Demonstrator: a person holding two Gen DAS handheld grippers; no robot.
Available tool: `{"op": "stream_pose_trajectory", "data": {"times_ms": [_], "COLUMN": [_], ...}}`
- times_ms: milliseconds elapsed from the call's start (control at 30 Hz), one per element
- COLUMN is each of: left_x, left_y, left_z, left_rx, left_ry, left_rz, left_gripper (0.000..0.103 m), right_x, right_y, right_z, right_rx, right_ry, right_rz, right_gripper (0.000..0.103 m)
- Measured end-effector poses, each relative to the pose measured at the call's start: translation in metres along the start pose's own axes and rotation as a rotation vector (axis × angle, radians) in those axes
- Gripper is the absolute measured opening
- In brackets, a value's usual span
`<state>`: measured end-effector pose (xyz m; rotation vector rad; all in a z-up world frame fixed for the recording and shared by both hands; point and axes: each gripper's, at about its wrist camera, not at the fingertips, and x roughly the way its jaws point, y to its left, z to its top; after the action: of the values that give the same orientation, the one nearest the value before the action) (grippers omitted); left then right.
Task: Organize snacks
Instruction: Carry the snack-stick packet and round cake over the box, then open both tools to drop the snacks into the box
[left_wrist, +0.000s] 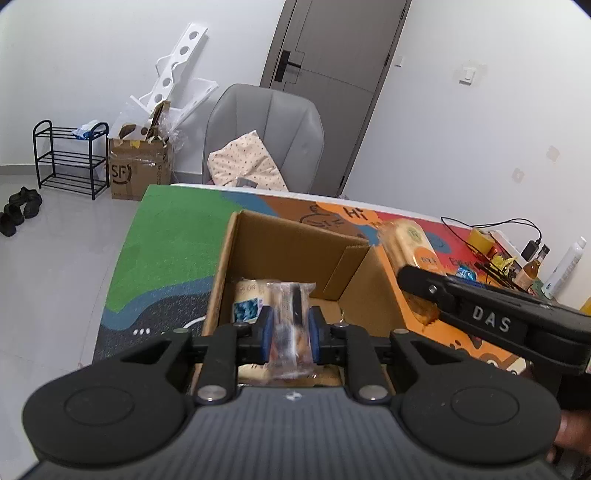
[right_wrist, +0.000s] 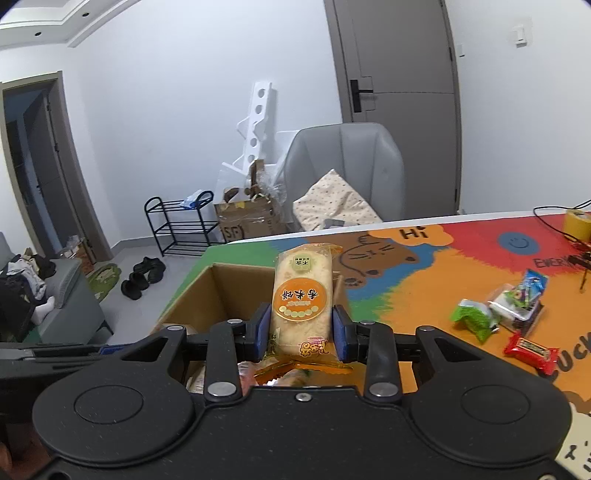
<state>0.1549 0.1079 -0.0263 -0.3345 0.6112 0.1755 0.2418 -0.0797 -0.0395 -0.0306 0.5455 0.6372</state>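
An open cardboard box (left_wrist: 295, 243) stands on the colourful table mat (left_wrist: 166, 240). Above its inside, my left gripper (left_wrist: 290, 326) is shut on a clear-wrapped snack packet (left_wrist: 288, 302). Another packet with a blue label (left_wrist: 245, 308) lies in the box below. My right gripper (right_wrist: 301, 328) is shut on a rice cracker packet (right_wrist: 301, 291) with an orange round label, held upright over the box's (right_wrist: 229, 291) near right edge. From the left wrist view the right gripper (left_wrist: 421, 291) comes in from the right with that packet (left_wrist: 410, 240).
Loose snacks lie on the mat to the right: a green packet (right_wrist: 474, 317), a red bar (right_wrist: 532, 350) and a blue-and-white packet (right_wrist: 524, 299). Yellow tape (right_wrist: 576, 225), cables and bottles (left_wrist: 532, 269) crowd the far right. A grey chair (left_wrist: 266, 129) stands behind the table.
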Motion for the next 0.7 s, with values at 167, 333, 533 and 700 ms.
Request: {"op": "stream_pose_trajectory", "data": {"times_ms": [167,333,533,700], "left_x": [-0.006,-0.012,-0.015,-0.015], "left_y": [0.007,0.014,0.021,0.017], "left_z": [0.000,0.005,0.006,0.004], "left_rx": [-0.008,-0.034,-0.070,-0.058], "left_ry": [-0.003,-0.031,-0.054,-0.064], "left_rz": [0.013,0.030,0.061,0.068], "left_gripper": [0.041,0.049,0.075,0.085], "right_x": [0.005,0.010,0.006,0.001], "right_y": [0.007,0.008,0.003,-0.008], "right_z": [0.001,0.007,0.007,0.003], "right_rx": [0.014,0.075,0.084,0.103], "right_ry": [0.005,0.005,-0.005,0.002], "right_rz": [0.032,0.101,0.081,0.050], "right_gripper": [0.033,0.038,0.050,0.055]}}
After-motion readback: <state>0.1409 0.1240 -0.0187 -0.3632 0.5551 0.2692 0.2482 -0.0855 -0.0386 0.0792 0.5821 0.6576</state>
